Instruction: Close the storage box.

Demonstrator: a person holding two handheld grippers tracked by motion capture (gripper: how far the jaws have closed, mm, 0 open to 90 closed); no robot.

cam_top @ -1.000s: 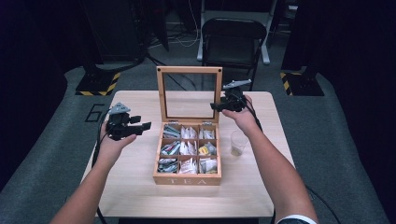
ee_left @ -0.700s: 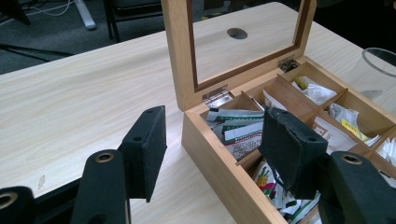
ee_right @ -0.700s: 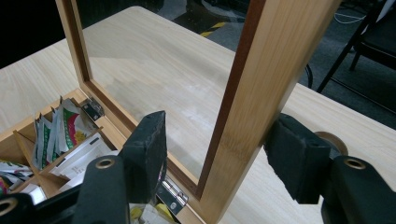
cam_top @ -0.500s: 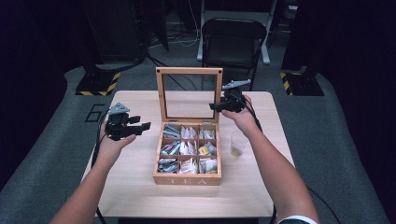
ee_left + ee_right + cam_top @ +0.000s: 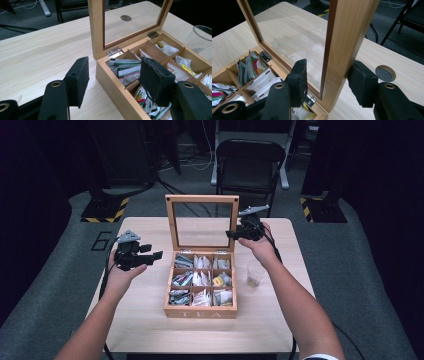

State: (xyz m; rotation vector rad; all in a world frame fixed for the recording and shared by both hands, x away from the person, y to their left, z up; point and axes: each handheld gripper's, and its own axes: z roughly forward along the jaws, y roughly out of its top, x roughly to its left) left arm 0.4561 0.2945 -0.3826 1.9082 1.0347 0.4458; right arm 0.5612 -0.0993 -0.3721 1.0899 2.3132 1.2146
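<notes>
Lid [image 5: 202, 221]: stands upright at the centre of the high view, hinged to the back of the tea box [image 5: 201, 311]; its right frame post sits between the right gripper's jaws in the right gripper view [image 5: 344, 47].
Right gripper [image 5: 235, 234]: jaws have just been closing around that post; the far pad [image 5: 362, 83] looks to touch the wood, while a sliver of gap remains at the near pad [image 5: 298, 81], so no firm grip yet.
Left gripper [image 5: 156, 256]: at left of the high view, jaws half open and empty, clear of the box.
Risk, lid: a loose pinch could slip off the smooth post and let the lid drop shut.
Risk, glass: the near pad faces the pane [image 5: 294, 37]; pressing there could strain it.
Risk, box: nothing steadies it, so a pull on the lid could slide or tip it.
Risk, cup [image 5: 255, 273]: it stands just right of the box, under the right forearm, easy to knock.
</notes>
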